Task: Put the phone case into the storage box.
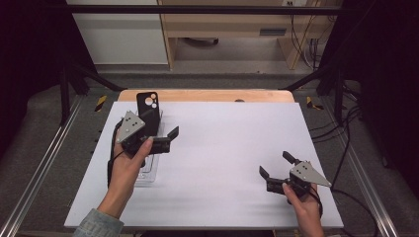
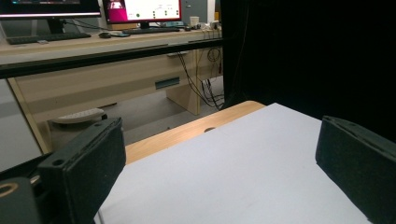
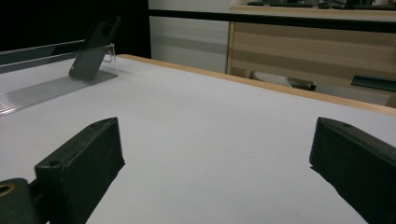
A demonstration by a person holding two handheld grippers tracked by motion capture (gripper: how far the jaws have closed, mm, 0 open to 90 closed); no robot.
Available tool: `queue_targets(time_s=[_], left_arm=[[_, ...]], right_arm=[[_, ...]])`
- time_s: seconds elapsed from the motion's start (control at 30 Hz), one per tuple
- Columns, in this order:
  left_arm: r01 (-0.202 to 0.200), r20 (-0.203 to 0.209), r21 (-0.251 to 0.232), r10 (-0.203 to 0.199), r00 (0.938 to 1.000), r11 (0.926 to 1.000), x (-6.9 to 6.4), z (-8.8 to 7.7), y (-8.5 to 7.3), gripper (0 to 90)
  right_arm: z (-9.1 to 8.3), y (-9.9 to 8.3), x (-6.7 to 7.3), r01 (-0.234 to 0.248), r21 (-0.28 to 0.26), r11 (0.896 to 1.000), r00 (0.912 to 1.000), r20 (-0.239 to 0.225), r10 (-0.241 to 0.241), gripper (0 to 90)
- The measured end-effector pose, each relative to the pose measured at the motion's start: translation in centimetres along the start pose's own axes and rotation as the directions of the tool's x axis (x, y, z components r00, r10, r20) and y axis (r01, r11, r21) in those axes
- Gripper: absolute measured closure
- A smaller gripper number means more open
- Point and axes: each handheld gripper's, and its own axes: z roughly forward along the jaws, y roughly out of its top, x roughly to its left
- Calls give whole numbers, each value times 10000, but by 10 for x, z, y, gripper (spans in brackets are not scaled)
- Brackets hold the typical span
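Fingers of both grippers stand wide apart and hold nothing: the right gripper [image 1: 274,168] low at 5 o'clock, the left gripper [image 1: 166,132] farther at 10 o'clock. Beyond it, at 11 o'clock, the phone case [image 1: 147,109] leans upright on a clear stand [image 3: 56,86]. I think the left gripper should approach slowly and close on the side edges of the case, so it does not tip.

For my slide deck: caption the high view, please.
Open left gripper beside a propped phone case; open right gripper over the white mat.

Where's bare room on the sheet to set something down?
The white sheet is bare between the left gripper and right gripper, and along its far right edge. The far-left corner is crowded: a black phone case leans on a clear plastic stand.
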Motion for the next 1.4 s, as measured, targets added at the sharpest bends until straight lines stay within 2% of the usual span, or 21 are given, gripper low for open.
queue_targets(time_s=[0.37, 0.47, 0.8, 0.93, 1.4], left_arm=[[159, -364, -61, -161, 9992, 9999, 19, -30, -4, 17], [36, -549, -16, -36, 9985, 10000, 25, -39, -7, 17], [45, -870, -2, -45, 9962, 10000, 40, -62, -15, 17], [-44, -964, -6, 43, 9953, 10000, 44, -68, -15, 17], [123, -1407, -78, -133, 9900, 9999, 64, -85, -23, 17]], right_arm=[[1, -1, 1, 300, 124, 9995, 9995, 112, -302, 35], [0, -1, 1, 340, 77, 9994, 9993, 178, -342, 37], [-1, -3, 0, 338, 123, 9994, 9989, 317, -342, 38], [0, -3, 0, 360, 155, 9992, 9989, 294, -365, 37], [0, -3, 1, 408, 112, 9991, 9989, 223, -410, 37]])
